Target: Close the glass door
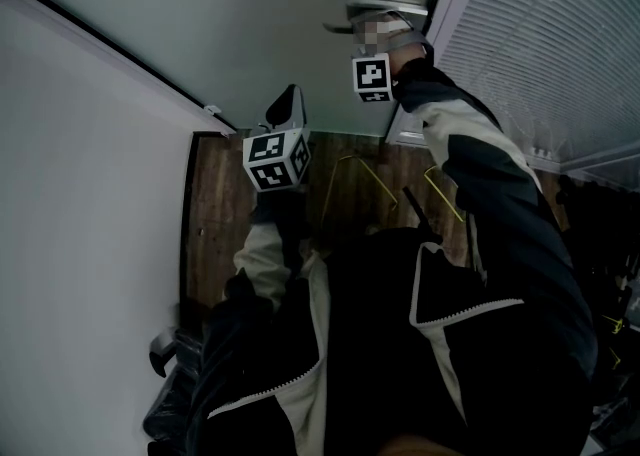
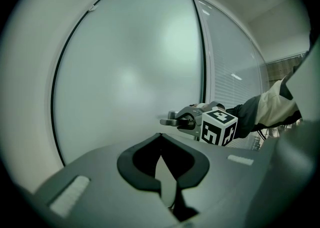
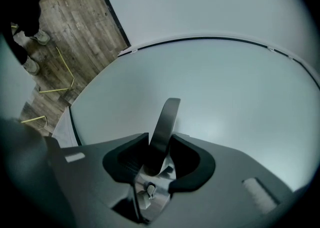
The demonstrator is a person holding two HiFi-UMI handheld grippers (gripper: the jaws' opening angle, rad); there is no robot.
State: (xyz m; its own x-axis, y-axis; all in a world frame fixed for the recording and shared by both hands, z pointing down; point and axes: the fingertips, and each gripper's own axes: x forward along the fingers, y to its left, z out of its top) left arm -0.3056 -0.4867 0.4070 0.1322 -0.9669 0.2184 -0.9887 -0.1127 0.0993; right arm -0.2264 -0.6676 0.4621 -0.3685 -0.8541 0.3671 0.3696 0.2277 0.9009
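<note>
The frosted glass door [image 1: 250, 24] fills the top of the head view and most of both gripper views [image 2: 130, 72] [image 3: 225, 87]. Its metal lever handle [image 1: 375, 12] [image 2: 170, 120] [image 3: 165, 122] sticks out near the door's right edge. My right gripper [image 1: 392, 32] [image 2: 192, 121] [image 3: 159, 154] is shut on that lever, which runs out from between its jaws. My left gripper [image 1: 285, 109] [image 2: 164, 172] hangs lower and to the left, away from the glass, shut with nothing in it.
A window with white blinds [image 1: 560, 44] [image 2: 225, 72] borders the door on the handle side. A white wall panel [image 1: 80, 244] stands at the left. Below lies wooden floor [image 1: 220, 214] [image 3: 65, 22] with yellow lines [image 1: 365, 169]. The person's dark jacket [image 1: 400, 344] fills the lower head view.
</note>
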